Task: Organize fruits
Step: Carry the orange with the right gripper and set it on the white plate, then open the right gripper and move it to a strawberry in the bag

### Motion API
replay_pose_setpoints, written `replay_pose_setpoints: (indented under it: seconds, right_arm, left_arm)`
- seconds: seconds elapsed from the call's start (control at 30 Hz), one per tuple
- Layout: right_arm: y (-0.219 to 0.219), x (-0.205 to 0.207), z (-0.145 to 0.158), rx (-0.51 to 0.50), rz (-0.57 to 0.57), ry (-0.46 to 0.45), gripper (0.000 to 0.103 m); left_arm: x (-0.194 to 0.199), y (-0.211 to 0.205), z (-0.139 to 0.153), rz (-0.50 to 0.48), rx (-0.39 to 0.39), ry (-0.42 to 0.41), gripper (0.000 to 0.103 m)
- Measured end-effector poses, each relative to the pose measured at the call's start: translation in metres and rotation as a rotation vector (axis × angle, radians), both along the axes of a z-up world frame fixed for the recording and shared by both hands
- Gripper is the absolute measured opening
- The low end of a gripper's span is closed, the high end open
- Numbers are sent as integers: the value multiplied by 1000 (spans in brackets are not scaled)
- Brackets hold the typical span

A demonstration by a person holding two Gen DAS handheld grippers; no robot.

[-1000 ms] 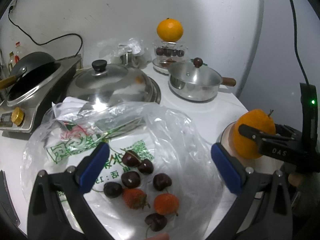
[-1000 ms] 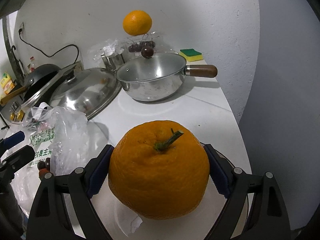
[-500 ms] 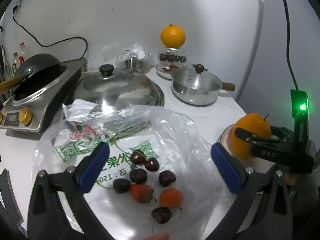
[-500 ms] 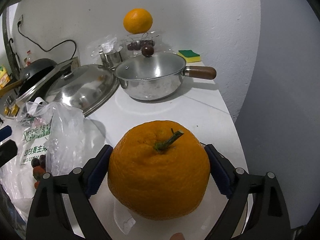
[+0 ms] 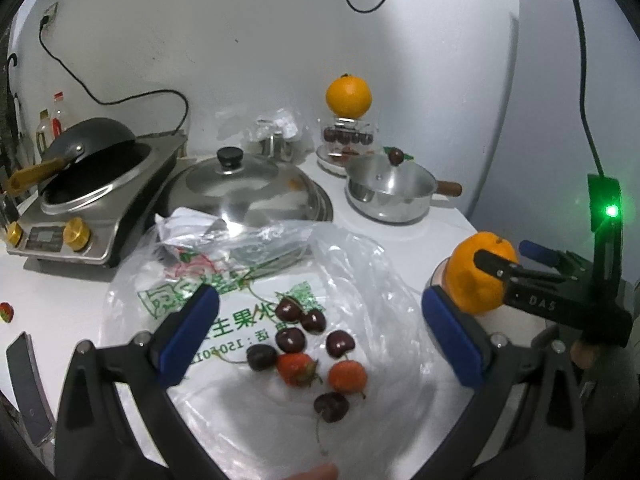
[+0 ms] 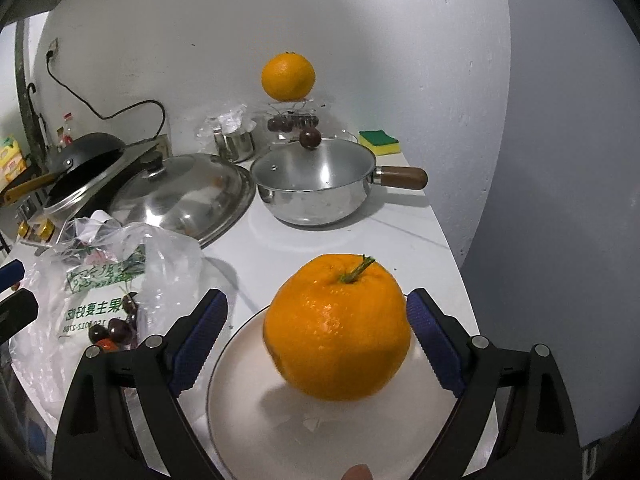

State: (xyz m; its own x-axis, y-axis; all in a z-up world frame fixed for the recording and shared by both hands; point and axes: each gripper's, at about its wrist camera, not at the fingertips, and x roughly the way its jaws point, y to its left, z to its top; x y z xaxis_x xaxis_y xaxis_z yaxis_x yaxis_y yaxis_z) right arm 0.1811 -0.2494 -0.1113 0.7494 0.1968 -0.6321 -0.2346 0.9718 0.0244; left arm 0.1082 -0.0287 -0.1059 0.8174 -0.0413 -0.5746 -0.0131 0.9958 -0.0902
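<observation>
A large orange [image 6: 338, 328] with a green stem sits on a white plate [image 6: 256, 412]. My right gripper [image 6: 316, 336] is open, its blue pads apart from the orange on both sides; the orange also shows in the left wrist view [image 5: 478, 272]. My left gripper [image 5: 320, 334] is open and empty above a clear plastic bag [image 5: 360, 264] spread on the white counter. On the bag lie several dark cherries [image 5: 291, 339] and two strawberries [image 5: 296, 368]. Another orange [image 5: 349, 95] sits on a glass jar of cherries [image 5: 347, 138] at the back.
A steel saucepan [image 5: 390, 194] with a wooden handle, a big pan lid [image 5: 248, 188] and a stove with a black wok [image 5: 88, 184] stand behind the bag. A sponge [image 6: 379, 142] lies by the wall. A stray strawberry [image 5: 6, 312] and a phone [image 5: 28, 384] lie at far left.
My right gripper has opened and pulled back, leaving the orange on the plate. My left gripper has risen and drawn back a little over the bag.
</observation>
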Motion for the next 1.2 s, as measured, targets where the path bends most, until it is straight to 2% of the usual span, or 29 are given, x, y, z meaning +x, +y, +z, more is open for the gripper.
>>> replay_pose_setpoints:
  seconds: [0.3,0.9,0.93,1.07,1.2]
  right_arm:
    - [15,-28,16,-7,14,-30,93]
    - [61,-61,16,-14,108,-3,92]
    - [64,-62,15,-14,115,2,92]
    - [78,-65,11,-22,143,23,79]
    - [91,-69,8,-23,170,36,77]
  left_arm:
    - [-25,12,8,11,-8,-31,102]
    - [-63,46,7,53,-24,-48,102]
    - [-64,48,6,55,-26,-47,102]
    - [-69,56,3,63,-31,-45,102]
    - [-73,65,0,73,-35,-43,102]
